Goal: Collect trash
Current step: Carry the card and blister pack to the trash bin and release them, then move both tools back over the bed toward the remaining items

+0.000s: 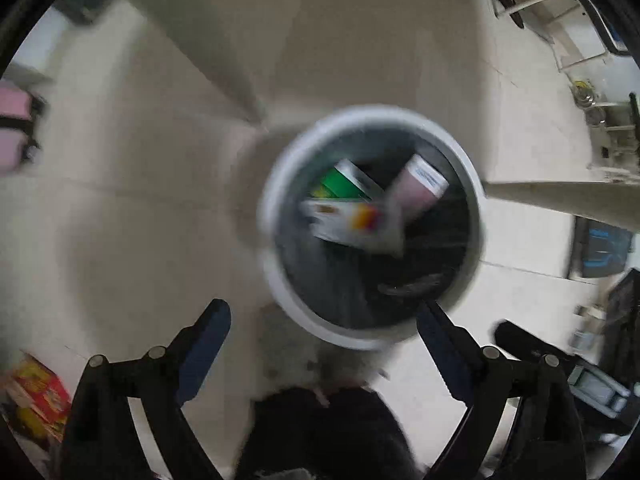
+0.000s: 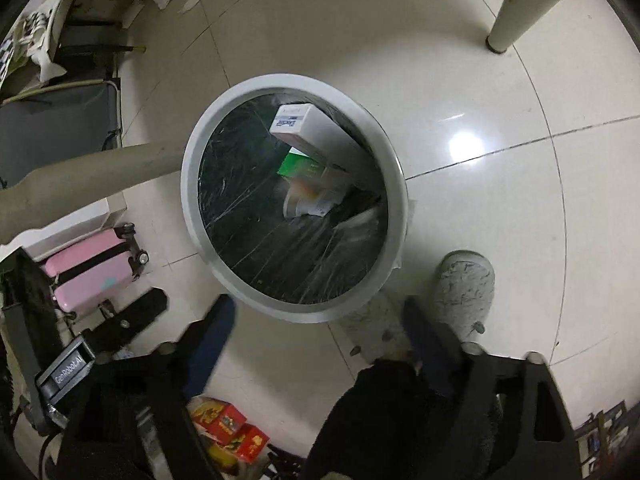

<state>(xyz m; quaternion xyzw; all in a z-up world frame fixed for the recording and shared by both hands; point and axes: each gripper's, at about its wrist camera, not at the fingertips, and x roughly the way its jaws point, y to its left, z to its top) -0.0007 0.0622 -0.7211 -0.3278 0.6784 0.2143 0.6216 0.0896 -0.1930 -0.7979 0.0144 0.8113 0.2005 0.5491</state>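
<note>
A round white trash bin [image 1: 280, 280] [image 2: 192, 184] with a black liner stands on the tiled floor below both grippers. Inside lie a pink-white carton [image 1: 420, 184] [image 2: 304, 128], a green box [image 1: 340, 182] [image 2: 300, 166] and a white packet [image 1: 344, 220] [image 2: 308, 200]. My left gripper [image 1: 324, 316] is open and empty, hovering over the bin's near rim. My right gripper [image 2: 320, 312] is open and empty above the bin's near edge. The left wrist view is motion-blurred.
A pink suitcase [image 2: 88, 272] stands left of the bin. Beige table legs [image 2: 80, 172] [image 2: 516, 4] rise beside it. Red-yellow boxes [image 2: 228, 428] [image 1: 36, 396] lie on the floor. Grey slippers [image 2: 464, 284] stand next to the bin.
</note>
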